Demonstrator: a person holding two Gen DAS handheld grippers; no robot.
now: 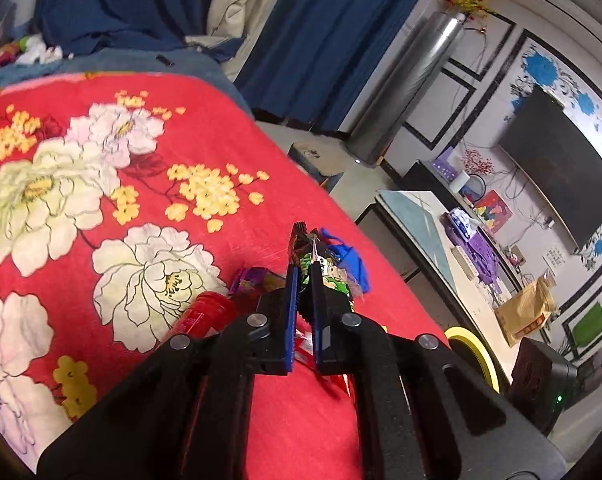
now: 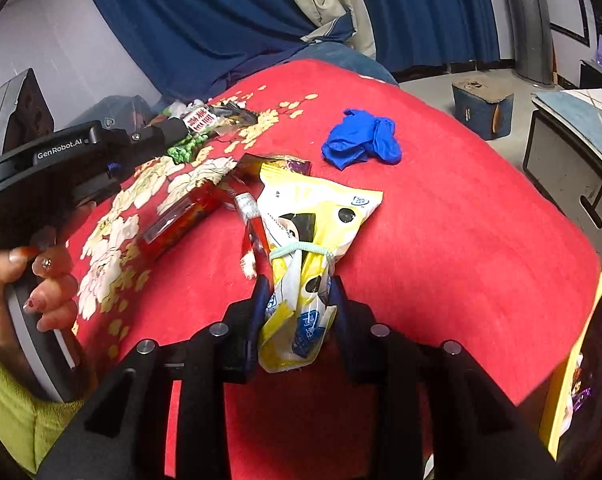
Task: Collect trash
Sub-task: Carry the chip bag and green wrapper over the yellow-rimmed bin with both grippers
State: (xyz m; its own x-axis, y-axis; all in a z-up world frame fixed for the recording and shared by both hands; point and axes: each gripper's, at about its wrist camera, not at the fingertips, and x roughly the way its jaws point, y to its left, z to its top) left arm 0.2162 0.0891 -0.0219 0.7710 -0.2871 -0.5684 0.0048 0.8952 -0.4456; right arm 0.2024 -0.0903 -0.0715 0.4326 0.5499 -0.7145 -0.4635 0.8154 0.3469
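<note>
Two grippers are at work over a bed; the left gripper (image 1: 305, 264) has its fingers clamped on one green snack wrapper (image 1: 328, 276), and the right gripper (image 2: 299, 300) has its fingers clamped on the lower end of one yellow bag (image 2: 305, 240), which is cinched at the middle by a pale green band (image 2: 301, 250).

Loose trash on the blanket (image 2: 441, 240), counted from the right wrist view: one blue glove (image 2: 361, 142), crumpled, at 1 o'clock from the yellow bag and well apart from it; one purple packet (image 2: 277, 162) just past the bag's top edge at 12 o'clock; one red bottle (image 2: 177, 220) lying on its side at 9 o'clock; one red and white wrapper (image 2: 251, 228) between bottle and bag, touching the bag's left side. In the same view the left gripper shows at 10 o'clock, with a hand (image 2: 33, 280) with painted nails on its handle.

The blanket is red with large white and yellow flowers; a yellow bin (image 1: 475, 354) shows at the bed's edge, at 4 o'clock in the left wrist view. Behind the bed hang blue curtains (image 2: 221, 12). Across the room stand one tabletop (image 1: 429, 232) with purple items and a brown bag, one dark screen (image 1: 561, 168) on a wall with blue flower decals, and one tall silver column (image 1: 417, 80); a blue box (image 2: 483, 108) sits on the floor.
</note>
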